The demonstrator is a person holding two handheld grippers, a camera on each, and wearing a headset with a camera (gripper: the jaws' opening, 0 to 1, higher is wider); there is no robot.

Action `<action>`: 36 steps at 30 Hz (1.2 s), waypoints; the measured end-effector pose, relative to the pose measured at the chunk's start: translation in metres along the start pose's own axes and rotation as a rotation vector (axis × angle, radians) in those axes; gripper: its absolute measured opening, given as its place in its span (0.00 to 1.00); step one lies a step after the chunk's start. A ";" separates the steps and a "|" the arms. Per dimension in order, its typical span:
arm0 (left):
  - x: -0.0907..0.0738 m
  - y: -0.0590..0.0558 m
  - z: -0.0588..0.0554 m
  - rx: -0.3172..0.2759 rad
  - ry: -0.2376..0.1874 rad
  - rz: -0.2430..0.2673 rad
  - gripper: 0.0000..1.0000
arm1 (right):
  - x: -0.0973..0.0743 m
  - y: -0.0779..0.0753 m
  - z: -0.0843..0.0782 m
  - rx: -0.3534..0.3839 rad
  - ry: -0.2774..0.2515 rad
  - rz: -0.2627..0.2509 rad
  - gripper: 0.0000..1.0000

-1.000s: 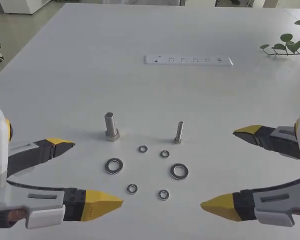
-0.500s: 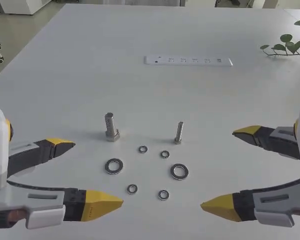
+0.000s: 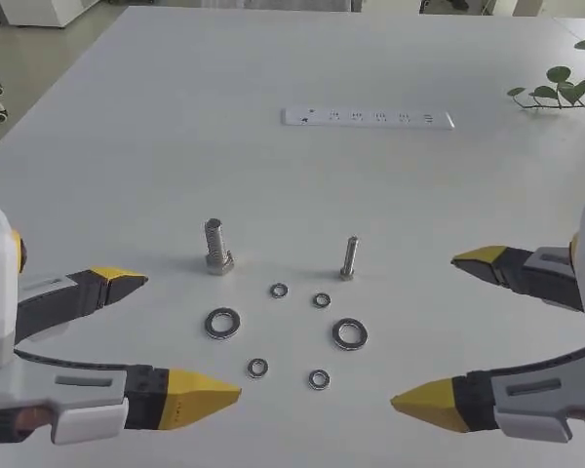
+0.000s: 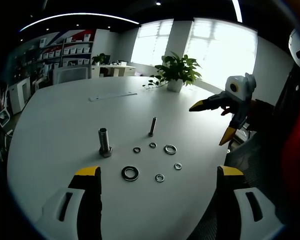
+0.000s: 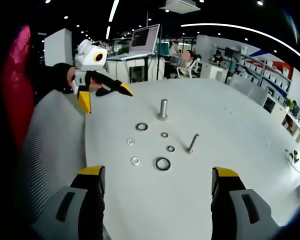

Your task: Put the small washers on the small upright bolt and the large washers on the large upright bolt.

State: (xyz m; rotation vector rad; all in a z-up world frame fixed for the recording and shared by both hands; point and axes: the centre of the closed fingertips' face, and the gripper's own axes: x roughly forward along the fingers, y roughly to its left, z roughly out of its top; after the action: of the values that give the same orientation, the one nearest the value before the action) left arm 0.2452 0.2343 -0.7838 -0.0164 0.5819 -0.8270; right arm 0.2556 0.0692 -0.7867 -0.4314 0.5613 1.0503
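Left gripper (image 3: 188,337): lower left of the head view, jaws wide apart, holding nothing, over the white table (image 3: 175,146).
Right gripper (image 3: 425,329): lower right, jaws also spread wide, empty.
Large bolt (image 3: 215,247): upright on its head, left of centre.
Small bolt (image 3: 349,258): upright, right of centre, well apart from the large one.
Large washers (image 3: 222,323): two, lying flat, one below each bolt.
Small washers (image 3: 279,291): four, lying flat; two just below the bolts, two lower, nearest the bottom edge.
Power strip (image 3: 368,118): upper centre.
Plant (image 3: 561,86): upper right edge.
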 end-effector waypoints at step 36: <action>0.000 -0.003 0.003 0.007 -0.012 -0.008 0.96 | 0.030 -0.010 -0.004 -0.145 0.144 0.087 0.73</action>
State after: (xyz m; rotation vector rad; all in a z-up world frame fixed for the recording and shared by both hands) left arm 0.2445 0.2315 -0.7800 -0.0178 0.5679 -0.8361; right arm 0.2751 0.0824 -0.8079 -0.6182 0.6386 1.1538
